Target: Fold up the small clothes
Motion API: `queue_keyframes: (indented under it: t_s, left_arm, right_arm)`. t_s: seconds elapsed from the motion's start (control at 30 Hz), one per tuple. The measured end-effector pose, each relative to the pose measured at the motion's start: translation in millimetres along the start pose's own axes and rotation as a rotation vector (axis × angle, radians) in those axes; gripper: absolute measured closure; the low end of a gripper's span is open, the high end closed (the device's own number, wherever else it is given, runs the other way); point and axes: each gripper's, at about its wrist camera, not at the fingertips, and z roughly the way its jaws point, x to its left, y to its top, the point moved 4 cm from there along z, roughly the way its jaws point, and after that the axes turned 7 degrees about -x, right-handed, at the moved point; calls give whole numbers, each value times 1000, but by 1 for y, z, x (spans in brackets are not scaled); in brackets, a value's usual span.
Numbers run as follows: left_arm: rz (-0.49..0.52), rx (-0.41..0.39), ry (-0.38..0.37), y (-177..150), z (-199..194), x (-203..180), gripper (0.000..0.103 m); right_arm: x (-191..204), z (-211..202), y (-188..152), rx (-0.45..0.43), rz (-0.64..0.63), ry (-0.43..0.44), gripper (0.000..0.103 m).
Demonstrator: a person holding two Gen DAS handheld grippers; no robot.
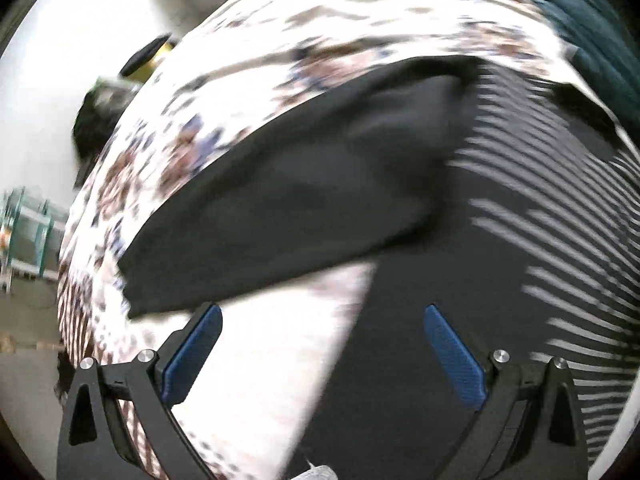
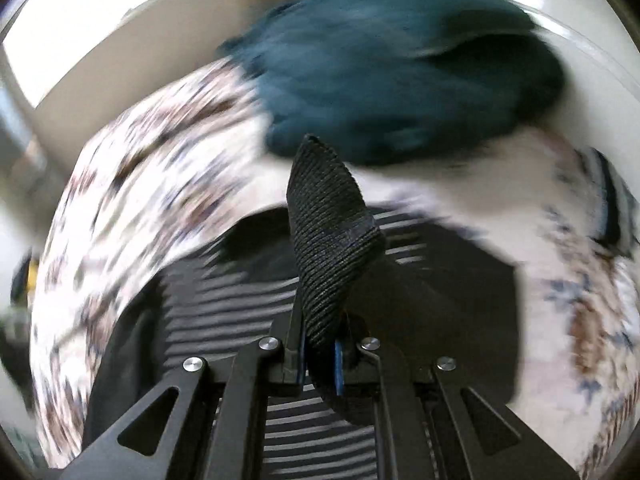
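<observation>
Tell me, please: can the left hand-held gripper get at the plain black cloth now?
Probably yes. The left hand-held gripper is open and empty, and the plain black cloth lies uncovered on the patterned sheet just ahead of its fingertips. Nothing stands between them, though the picture is blurred.

The right gripper has its blue-padded jaws pinched tight on a black ribbed knit piece of clothing, which stands up from between them in a curved flap. Below lies a black garment with thin white stripes, spread on a white cloth with a brown and blue floral print. A crumpled teal fabric heap sits beyond, blurred.
</observation>
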Motion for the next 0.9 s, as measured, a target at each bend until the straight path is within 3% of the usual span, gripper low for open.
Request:
queue_keyframes:
  t_s: [0.1, 0.23, 0.4, 0.5, 0.57, 0.63, 0.67, 0.7, 0.8, 0.9]
  left_arm:
    - [-71, 43, 53, -7, 30, 52, 0]
    - [-153, 85, 103, -18, 58, 108, 0]
    - [-220, 123, 139, -34, 74, 154, 0]
    - [-292, 148, 126, -41, 81, 173, 0]
    - [-363, 174, 102, -48, 85, 185, 0]
    - [-445, 198, 62, -55, 90, 196, 0]
    - [-490, 213, 41, -59, 93, 202, 0]
    - [-537, 228, 24, -62, 97, 207, 0]
    - [-708, 265, -47, -74, 110, 223, 0]
    - [-972, 295, -132, -91, 126, 242, 0]
  right_arm:
    - [95, 48, -42, 77, -103, 16, 92]
    - [186, 91, -89, 136, -229, 38, 92]
    - [236, 106, -124, 150, -347, 12, 92]
    - [230, 107, -126, 223, -358, 20, 90]
    - [219, 103, -121, 304, -334, 104, 87]
    - [196, 86, -115, 347, -267, 185, 67]
    - [180, 76, -111, 357, -227, 206, 41]
    - [166, 66, -108, 360, -197, 218, 29]
    - [114, 36, -104, 355, -133, 175, 25]
    - [58, 15, -113, 364, -99, 67, 24]
